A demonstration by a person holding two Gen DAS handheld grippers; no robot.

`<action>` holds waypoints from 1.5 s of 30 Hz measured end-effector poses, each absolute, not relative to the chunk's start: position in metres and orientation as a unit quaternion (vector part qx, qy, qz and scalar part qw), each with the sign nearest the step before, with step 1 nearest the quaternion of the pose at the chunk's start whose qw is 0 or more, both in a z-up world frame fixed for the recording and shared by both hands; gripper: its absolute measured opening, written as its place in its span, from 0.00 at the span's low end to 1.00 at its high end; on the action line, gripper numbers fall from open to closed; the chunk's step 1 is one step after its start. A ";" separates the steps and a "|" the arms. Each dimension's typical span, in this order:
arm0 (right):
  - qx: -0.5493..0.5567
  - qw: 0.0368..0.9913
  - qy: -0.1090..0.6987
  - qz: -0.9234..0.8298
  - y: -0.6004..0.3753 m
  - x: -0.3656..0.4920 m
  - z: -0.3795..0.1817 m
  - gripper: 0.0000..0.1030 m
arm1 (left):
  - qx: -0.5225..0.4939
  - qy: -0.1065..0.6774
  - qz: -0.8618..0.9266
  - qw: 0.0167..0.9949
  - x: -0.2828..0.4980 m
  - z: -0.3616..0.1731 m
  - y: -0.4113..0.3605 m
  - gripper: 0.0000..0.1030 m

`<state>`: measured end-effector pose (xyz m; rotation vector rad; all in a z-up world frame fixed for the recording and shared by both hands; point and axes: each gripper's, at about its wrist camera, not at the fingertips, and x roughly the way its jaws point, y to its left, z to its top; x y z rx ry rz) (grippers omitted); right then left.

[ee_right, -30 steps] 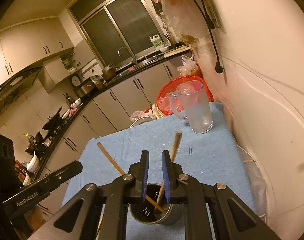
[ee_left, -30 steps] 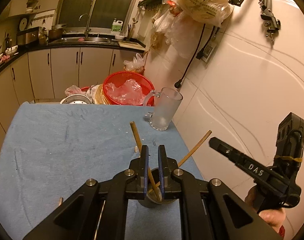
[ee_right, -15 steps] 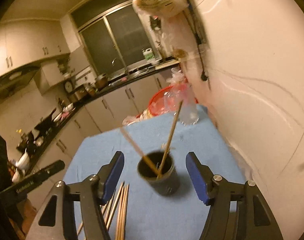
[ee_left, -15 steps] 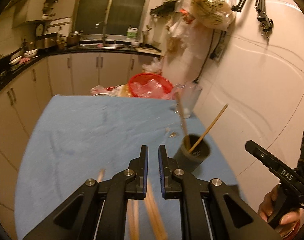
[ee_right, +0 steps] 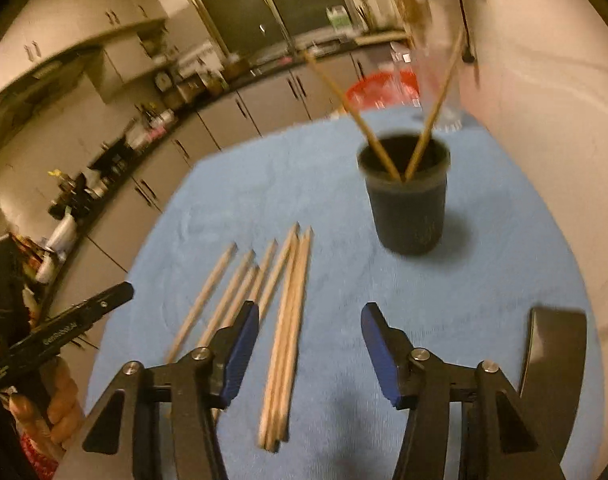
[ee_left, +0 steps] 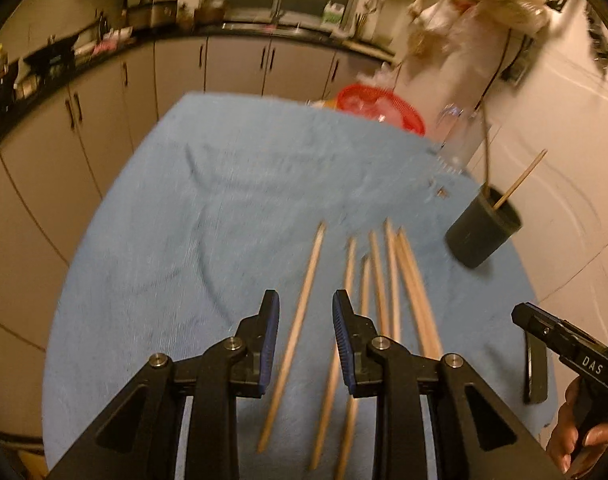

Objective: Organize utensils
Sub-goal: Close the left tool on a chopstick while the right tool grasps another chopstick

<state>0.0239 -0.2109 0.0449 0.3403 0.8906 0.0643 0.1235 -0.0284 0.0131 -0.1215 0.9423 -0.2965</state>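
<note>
Several wooden chopsticks (ee_left: 378, 280) lie side by side on the blue cloth (ee_left: 223, 200). My left gripper (ee_left: 306, 302) hovers over them with its jaws opening. The leftmost chopstick (ee_left: 304, 320) lies on the cloth between the pads, which do not touch it. My right gripper (ee_right: 310, 312) hangs over the same chopsticks (ee_right: 291, 312) with its jaws closing. A bunch of the sticks lies between its pads, unpressed. A dark cup (ee_right: 408, 200) stands beyond, with two chopsticks (ee_right: 432, 120) leaning in it.
A dark curved flat piece (ee_right: 556, 352) lies on the cloth near the right edge. A glass mug (ee_left: 460, 140) and a red basket (ee_left: 380, 108) stand at the far end. The wall runs close along the right side, and cabinets stand beyond the left edge.
Both grippers have pulled back from the cup and sunk toward the loose chopsticks. Both were shut and now stand apart. The right one opened wide, then narrowed.
</note>
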 end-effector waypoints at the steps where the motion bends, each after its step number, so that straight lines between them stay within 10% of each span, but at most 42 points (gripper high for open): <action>1: 0.165 0.885 0.435 0.033 -0.210 0.025 0.042 0.46 | -0.059 0.460 -0.142 0.875 0.125 0.008 -0.027 0.27; 20: 0.183 0.869 0.459 0.022 -0.226 0.036 0.036 0.38 | 0.030 0.552 -0.120 0.824 0.235 -0.046 -0.117 0.19; 45: 0.143 0.818 0.557 0.016 -0.169 0.184 -0.020 0.17 | -0.055 0.514 -0.108 0.849 0.206 -0.051 -0.020 0.08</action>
